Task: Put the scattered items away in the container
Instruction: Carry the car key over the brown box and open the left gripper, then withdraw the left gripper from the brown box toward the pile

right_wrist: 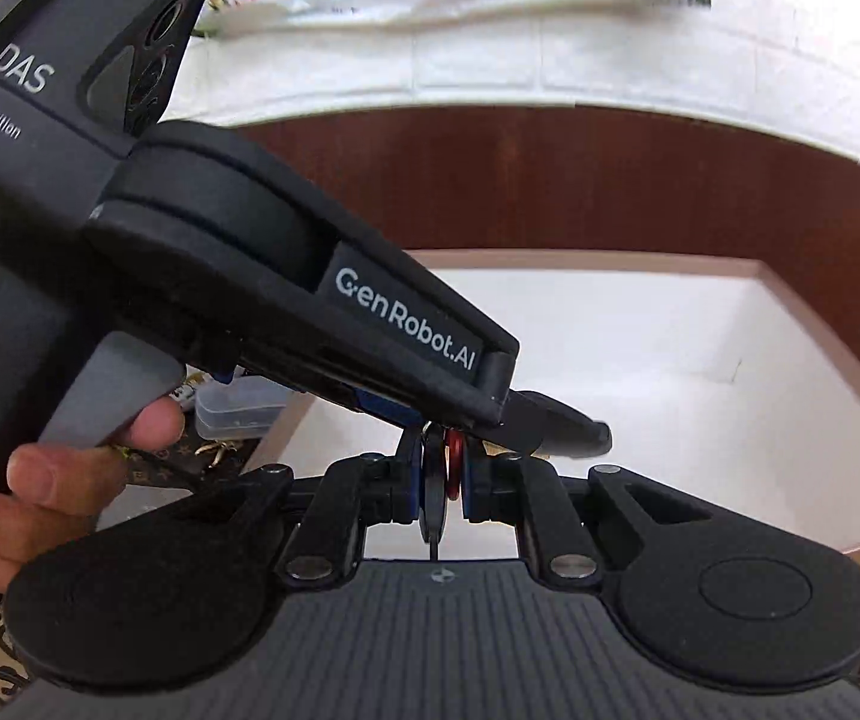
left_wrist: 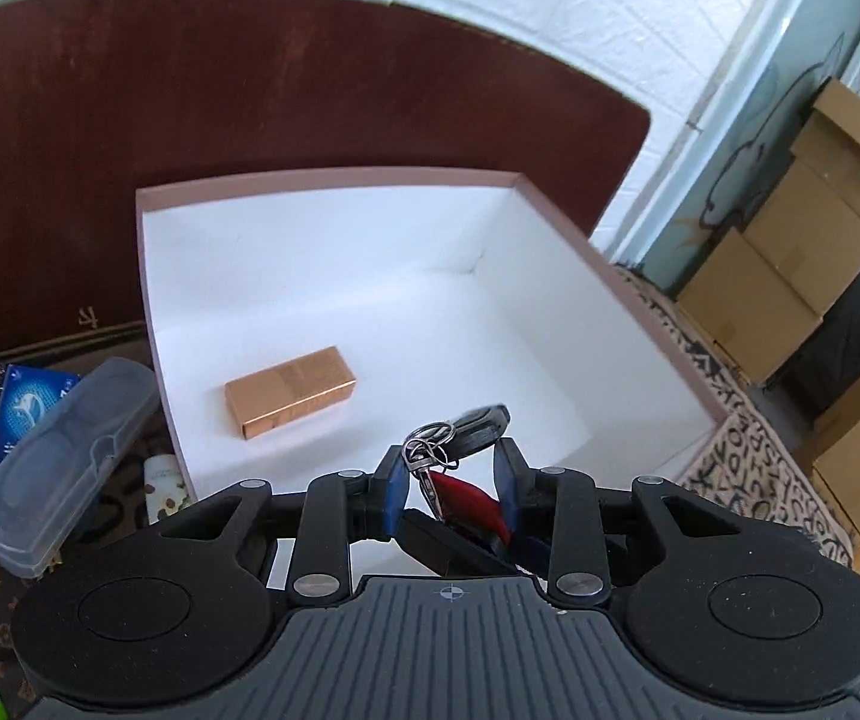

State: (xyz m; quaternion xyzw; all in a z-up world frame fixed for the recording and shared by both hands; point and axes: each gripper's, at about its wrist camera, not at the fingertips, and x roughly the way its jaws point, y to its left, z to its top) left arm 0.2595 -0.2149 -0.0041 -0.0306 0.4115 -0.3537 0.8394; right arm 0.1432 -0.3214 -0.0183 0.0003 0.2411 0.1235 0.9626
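Observation:
My left gripper (left_wrist: 451, 462) is shut on a key bunch (left_wrist: 460, 438): a black car key fob, metal rings and a red tag, held over the near edge of the white-lined pink box (left_wrist: 334, 177). A copper-coloured small box (left_wrist: 291, 390) lies inside on the box floor. In the right wrist view the left gripper's body (right_wrist: 238, 276) crosses in front. My right gripper (right_wrist: 445, 474) is shut on a thin black and red disc-like item (right_wrist: 439, 480), over the same box (right_wrist: 580, 261). The fob tip (right_wrist: 574, 429) pokes out beyond the left gripper.
Left of the box lie a clear plastic glasses case (left_wrist: 64, 456), a blue packet (left_wrist: 28, 408), a small floral bottle (left_wrist: 166, 489) and white patterned items. The box sits on a dark wood table (left_wrist: 310, 90). Cardboard boxes (left_wrist: 802, 252) stand at the right.

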